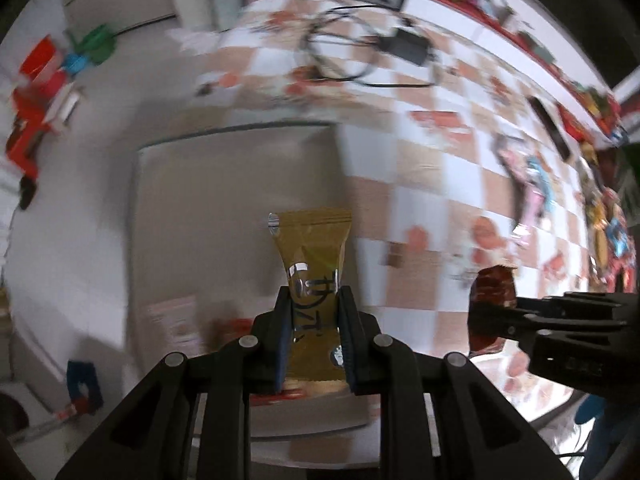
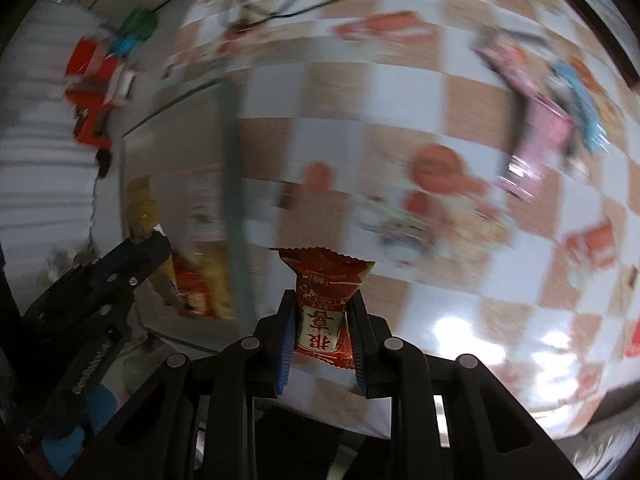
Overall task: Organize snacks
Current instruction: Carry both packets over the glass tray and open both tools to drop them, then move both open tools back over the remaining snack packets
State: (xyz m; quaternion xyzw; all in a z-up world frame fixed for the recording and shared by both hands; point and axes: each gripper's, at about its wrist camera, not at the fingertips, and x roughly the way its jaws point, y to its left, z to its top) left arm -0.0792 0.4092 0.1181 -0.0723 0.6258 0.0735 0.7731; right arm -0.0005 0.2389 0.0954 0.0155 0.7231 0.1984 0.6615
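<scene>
My left gripper (image 1: pixel 313 300) is shut on a gold snack packet (image 1: pixel 311 256), held up over a grey box (image 1: pixel 240 184) beside the checkered table (image 1: pixel 420 168). My right gripper (image 2: pixel 323 304) is shut on a red snack packet (image 2: pixel 322 296) above the table (image 2: pixel 400 152) near its left edge. In the left wrist view the right gripper (image 1: pixel 484 312) comes in from the right, still carrying the red packet (image 1: pixel 494 284). The left gripper (image 2: pixel 148 240) with the gold packet (image 2: pixel 140 208) appears at the left in the right wrist view, over the box (image 2: pixel 168 184).
Several snack packets (image 1: pixel 532 184) lie spread over the table's right side. A coiled black cable and adapter (image 1: pixel 360 52) sit at the far end. Red and yellow packets (image 2: pixel 204 284) lie inside the box. Red, green and blue toys (image 1: pixel 44 76) lie on the floor at left.
</scene>
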